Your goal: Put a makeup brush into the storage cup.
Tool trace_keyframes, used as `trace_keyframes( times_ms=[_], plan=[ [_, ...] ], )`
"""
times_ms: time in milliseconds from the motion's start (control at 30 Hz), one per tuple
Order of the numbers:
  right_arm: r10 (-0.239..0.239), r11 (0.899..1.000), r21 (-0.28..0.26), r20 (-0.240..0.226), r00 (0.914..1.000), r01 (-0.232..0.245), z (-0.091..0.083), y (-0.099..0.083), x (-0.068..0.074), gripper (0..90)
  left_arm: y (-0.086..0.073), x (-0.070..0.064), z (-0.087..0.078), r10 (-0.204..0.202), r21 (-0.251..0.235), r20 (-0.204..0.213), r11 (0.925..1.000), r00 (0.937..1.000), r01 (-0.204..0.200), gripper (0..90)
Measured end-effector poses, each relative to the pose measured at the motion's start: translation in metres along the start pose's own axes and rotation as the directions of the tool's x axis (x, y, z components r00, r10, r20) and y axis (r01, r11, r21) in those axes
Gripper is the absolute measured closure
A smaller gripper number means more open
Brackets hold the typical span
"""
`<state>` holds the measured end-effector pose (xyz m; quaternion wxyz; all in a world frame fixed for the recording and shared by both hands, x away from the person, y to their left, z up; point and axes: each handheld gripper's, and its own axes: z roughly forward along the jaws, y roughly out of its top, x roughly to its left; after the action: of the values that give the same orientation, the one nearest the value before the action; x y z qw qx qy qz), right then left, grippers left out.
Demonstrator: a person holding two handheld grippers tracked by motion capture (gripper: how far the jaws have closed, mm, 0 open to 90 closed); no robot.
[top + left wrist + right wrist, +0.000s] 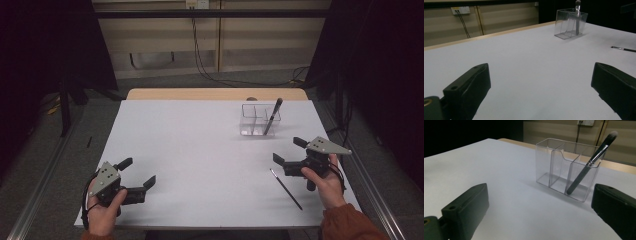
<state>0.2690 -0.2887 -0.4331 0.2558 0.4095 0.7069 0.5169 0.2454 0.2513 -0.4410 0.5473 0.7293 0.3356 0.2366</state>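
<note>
A clear plastic organizer with compartments stands toward the far right of the white table. A dark-handled makeup brush leans in its right compartment, bristles up. A second thin brush lies flat near the front right. My right gripper is open just left of and above that brush, its jaws facing the organizer. My left gripper is open at the front left, with nothing between its jaws.
The white table sheet lies on a wooden tabletop. Cables hang along the back wall. Dark curtains stand on both sides.
</note>
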Motion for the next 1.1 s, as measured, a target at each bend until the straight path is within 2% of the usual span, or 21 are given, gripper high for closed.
trace_keyframes(
  times_ms=[133,200,233,300,367,500,567,633,733,900,967,1100],
  plan=[
    [-0.011,0.999,0.035,-0.009,0.9999,0.012,0.003,0.004,0.000,0.7,0.000,-0.001,0.000,0.008,0.002,0.004,1.0000,1.0000,-0.008,2.5],
    [-0.012,0.997,0.075,-0.004,0.9999,0.012,0.004,0.005,0.000,0.8,0.000,-0.001,0.000,0.007,0.002,0.006,1.0000,1.0000,-0.007,2.5],
    [-0.013,0.994,0.105,0.003,0.9999,0.013,0.005,0.006,-0.001,1.0,0.001,-0.001,0.000,0.009,0.002,0.007,1.0000,0.9999,-0.009,2.5],
    [0.002,0.987,0.162,-0.018,0.9998,0.001,0.006,0.008,-0.002,2.2,0.001,-0.001,0.000,0.007,0.000,0.007,1.0000,0.9999,-0.007,2.5],
    [-0.010,0.976,0.216,-0.027,0.9996,0.016,0.007,0.009,-0.003,2.5,0.001,-0.001,0.000,0.007,0.000,0.008,1.0000,0.9999,-0.007,2.5],
    [-0.016,0.959,0.283,-0.030,0.9994,0.024,0.009,0.011,-0.004,3.3,0.001,-0.001,0.000,0.012,0.002,0.006,0.9999,0.9999,-0.012,2.5],
    [-0.003,0.943,0.332,-0.042,0.9991,0.017,0.010,0.012,-0.005,3.6,0.001,-0.001,0.000,0.011,0.001,0.006,0.9999,0.9999,-0.011,2.5],
    [0.016,0.923,0.386,-0.070,0.9974,0.012,0.012,0.012,-0.006,3.6,0.001,-0.001,0.000,0.008,0.001,0.006,1.0000,1.0000,-0.008,2.5],
    [0.020,0.903,0.429,-0.080,0.9966,0.016,0.016,0.011,-0.006,3.6,0.001,-0.001,0.000,0.008,0.002,0.005,1.0000,1.0000,-0.008,2.5],
    [0.030,0.866,0.500,-0.099,0.9946,0.023,0.021,0.011,-0.005,4.5,0.001,-0.001,0.000,0.008,0.002,0.005,1.0000,1.0000,-0.008,2.5],
    [0.043,0.846,0.532,-0.126,0.9910,0.031,0.023,0.009,-0.004,4.8,0.001,-0.001,0.000,0.010,0.003,0.007,0.9999,0.9999,-0.010,2.5],
    [0.043,0.808,0.587,-0.139,0.9893,0.047,0.026,0.007,-0.002,5.2,0.001,-0.001,0.000,0.008,0.004,0.007,1.0000,0.9999,-0.008,2.5]
  ],
)
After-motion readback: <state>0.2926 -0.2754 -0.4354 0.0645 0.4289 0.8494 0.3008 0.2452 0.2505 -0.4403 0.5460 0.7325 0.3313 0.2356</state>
